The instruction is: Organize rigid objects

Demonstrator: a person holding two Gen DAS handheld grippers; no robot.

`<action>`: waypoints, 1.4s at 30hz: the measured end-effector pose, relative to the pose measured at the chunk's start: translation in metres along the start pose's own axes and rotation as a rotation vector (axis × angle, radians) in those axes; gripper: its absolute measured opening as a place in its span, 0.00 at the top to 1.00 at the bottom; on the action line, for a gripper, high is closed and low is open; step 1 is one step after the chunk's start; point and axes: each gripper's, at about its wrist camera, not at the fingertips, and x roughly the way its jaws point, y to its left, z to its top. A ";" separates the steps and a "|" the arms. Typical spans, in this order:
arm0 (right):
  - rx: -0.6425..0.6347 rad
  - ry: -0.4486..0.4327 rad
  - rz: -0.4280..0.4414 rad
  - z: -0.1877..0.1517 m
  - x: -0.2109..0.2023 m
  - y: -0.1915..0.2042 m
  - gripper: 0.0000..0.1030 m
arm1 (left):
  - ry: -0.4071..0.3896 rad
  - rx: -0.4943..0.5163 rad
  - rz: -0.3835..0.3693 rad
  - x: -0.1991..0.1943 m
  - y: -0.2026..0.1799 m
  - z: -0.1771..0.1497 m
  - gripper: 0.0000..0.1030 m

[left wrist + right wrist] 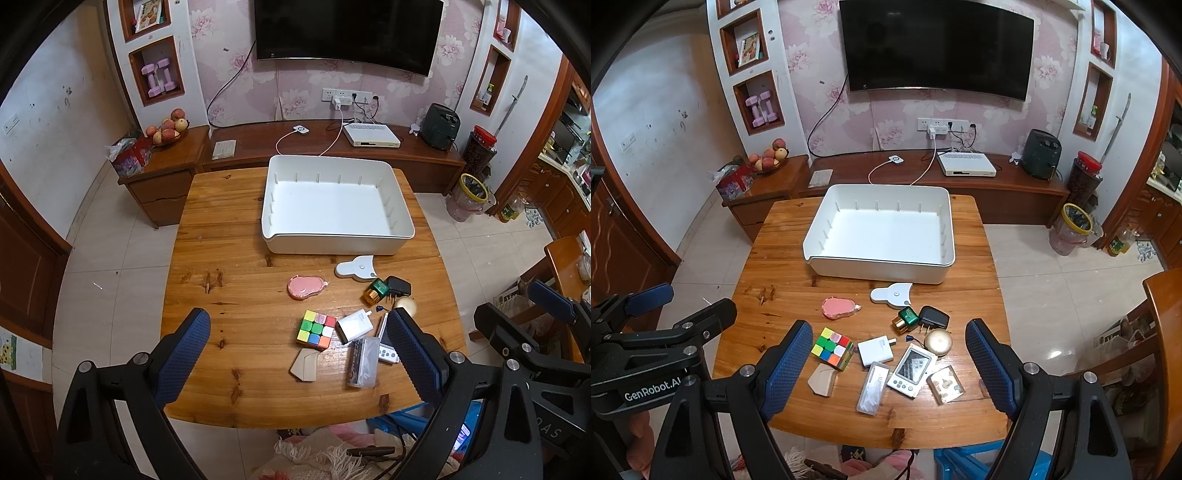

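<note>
Both tools hang over the near edge of the wooden worktop (783,258). The left gripper (299,354) has its fingers spread wide with nothing between them; the right gripper (888,365) likewise stands released and empty.

Nearest lies a clear plastic case (873,387), long axis running near to far, beside a beige angular piece (822,379) whose point faces the left edge. Right of the case sits a white handheld device with a screen (911,371), tilted, its button end nearer; a small clear packet (945,384) lies just beside it, contents too small to make out. In the left wrist view, the device is largely hidden behind the left tool's right finger.

Next out: a multicoloured puzzle cube (833,348), a white charger block (875,352) with its plug end pointing right, and a round brass-coloured object (938,341). Beyond these, a green and gold bottle (905,319) lies on its side touching a black plug adapter (933,317). A pink oval item (838,307) lies to the left, long axis across the worktop, and a white fan-shaped piece (892,295) sits just before the tray.

The empty white tray (879,267) occupies the far half, long axis left to right.
</note>
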 end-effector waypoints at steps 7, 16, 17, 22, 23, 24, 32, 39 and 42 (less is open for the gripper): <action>0.000 0.001 0.001 0.001 -0.001 0.000 0.17 | 0.001 -0.001 -0.001 0.000 0.000 0.000 0.06; 0.001 0.001 0.002 0.001 -0.001 0.000 0.17 | 0.000 -0.001 -0.001 0.000 -0.001 0.000 0.06; 0.001 0.002 0.001 0.001 -0.001 0.000 0.17 | 0.000 -0.001 -0.002 0.000 0.000 0.000 0.06; 0.002 0.002 0.002 0.002 -0.001 -0.001 0.17 | 0.001 -0.001 -0.002 0.000 0.000 0.000 0.06; 0.002 0.002 0.002 0.001 -0.001 -0.001 0.17 | 0.000 -0.001 -0.001 0.000 0.000 0.000 0.06; 0.002 0.002 0.002 0.001 -0.001 -0.001 0.17 | -0.001 -0.001 -0.001 0.000 0.000 0.000 0.06; 0.003 0.002 0.002 0.001 -0.001 -0.001 0.17 | -0.001 -0.001 -0.001 0.000 -0.001 0.003 0.06; 0.002 0.003 0.005 0.001 0.000 -0.001 0.17 | -0.002 -0.001 -0.003 0.000 -0.001 0.003 0.06; 0.000 0.005 0.006 0.001 0.000 0.000 0.17 | -0.001 0.000 -0.002 0.000 -0.001 0.003 0.06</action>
